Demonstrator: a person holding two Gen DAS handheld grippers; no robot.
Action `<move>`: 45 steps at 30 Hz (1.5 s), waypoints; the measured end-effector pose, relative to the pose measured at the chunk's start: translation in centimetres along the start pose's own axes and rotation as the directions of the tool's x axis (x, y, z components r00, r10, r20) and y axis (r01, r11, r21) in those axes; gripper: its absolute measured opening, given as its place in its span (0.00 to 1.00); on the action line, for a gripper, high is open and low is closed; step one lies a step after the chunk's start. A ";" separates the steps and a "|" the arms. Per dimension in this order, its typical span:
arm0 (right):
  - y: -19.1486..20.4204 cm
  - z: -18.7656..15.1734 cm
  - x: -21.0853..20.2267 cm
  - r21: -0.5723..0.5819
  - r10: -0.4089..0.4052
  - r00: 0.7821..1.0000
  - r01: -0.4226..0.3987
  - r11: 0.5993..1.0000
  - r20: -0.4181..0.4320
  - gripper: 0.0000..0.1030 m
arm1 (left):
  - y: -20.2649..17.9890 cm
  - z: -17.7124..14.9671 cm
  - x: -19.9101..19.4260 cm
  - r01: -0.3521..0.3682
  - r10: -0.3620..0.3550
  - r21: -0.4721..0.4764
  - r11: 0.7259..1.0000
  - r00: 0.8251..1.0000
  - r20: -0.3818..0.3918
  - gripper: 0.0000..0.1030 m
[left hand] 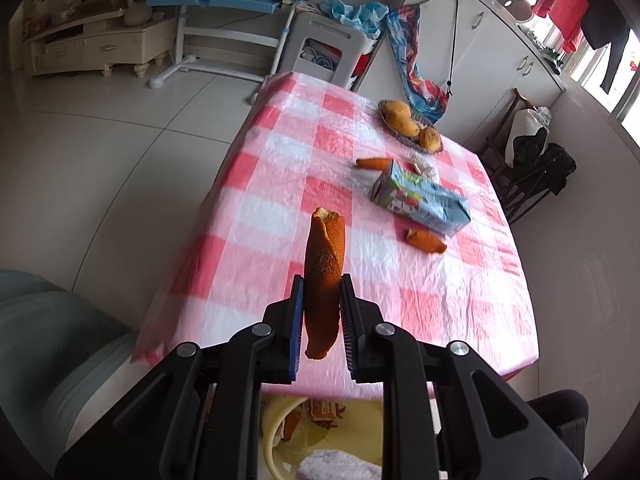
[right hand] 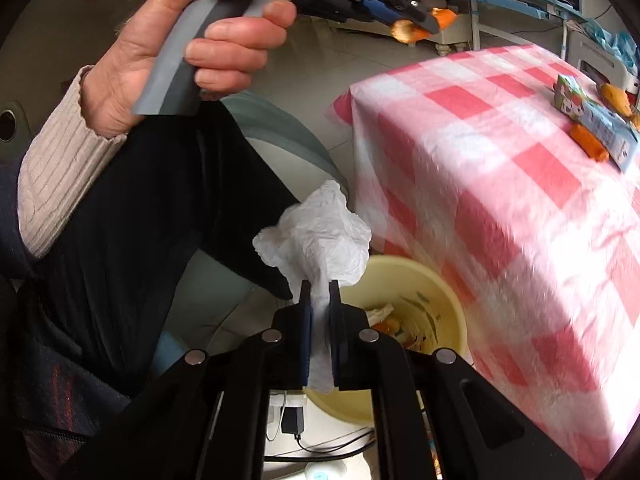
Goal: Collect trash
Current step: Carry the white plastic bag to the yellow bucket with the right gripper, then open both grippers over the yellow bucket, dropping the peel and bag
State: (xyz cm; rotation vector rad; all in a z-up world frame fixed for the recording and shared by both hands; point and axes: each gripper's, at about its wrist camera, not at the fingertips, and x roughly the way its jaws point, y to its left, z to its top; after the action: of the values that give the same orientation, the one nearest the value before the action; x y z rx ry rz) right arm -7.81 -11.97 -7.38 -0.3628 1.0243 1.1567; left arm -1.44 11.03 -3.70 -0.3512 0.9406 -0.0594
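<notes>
Under left tool (left hand: 322, 312) – yellow bin (left hand: 276, 432) mostly hidden, contents unclear.

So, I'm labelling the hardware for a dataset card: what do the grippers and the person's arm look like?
Each hand-held gripper, left and right, has black angular linkage arms with round silver pivot bolts and blue-edged ribbed finger pads. In the right wrist view the left one has a grey handle, held by a bare hand in a cream ribbed sleeve.
</notes>
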 end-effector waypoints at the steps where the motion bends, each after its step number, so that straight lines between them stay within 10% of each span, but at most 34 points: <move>1: 0.0 -0.3 0.1 -0.001 -0.003 1.000 0.003 1.000 -0.008 0.08 | 0.0 -0.2 0.0 -0.002 0.002 0.004 1.000 1.000 -0.003 0.17; 7: -0.1 -1.0 1.5 -0.005 -0.085 0.993 0.085 0.996 -0.081 0.11 | -1.4 -2.9 -0.1 -0.010 0.012 0.059 0.998 0.999 -0.044 0.17; 12: -0.8 -0.6 0.1 0.027 -0.124 0.992 0.125 0.992 -0.019 0.43 | -3.1 -5.4 -0.4 0.001 0.007 0.124 0.992 0.998 -0.069 0.17; 45: -2.6 -0.7 -3.2 0.108 -0.323 0.941 0.312 0.944 0.097 0.66 | -7.5 -12.7 0.7 0.028 0.045 0.319 0.947 0.975 -0.220 0.17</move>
State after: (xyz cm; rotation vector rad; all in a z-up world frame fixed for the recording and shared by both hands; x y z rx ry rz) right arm -6.01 -15.38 -5.77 -0.3703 0.8777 0.8266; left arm -10.43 0.39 -8.64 -0.0373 1.1365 -0.2456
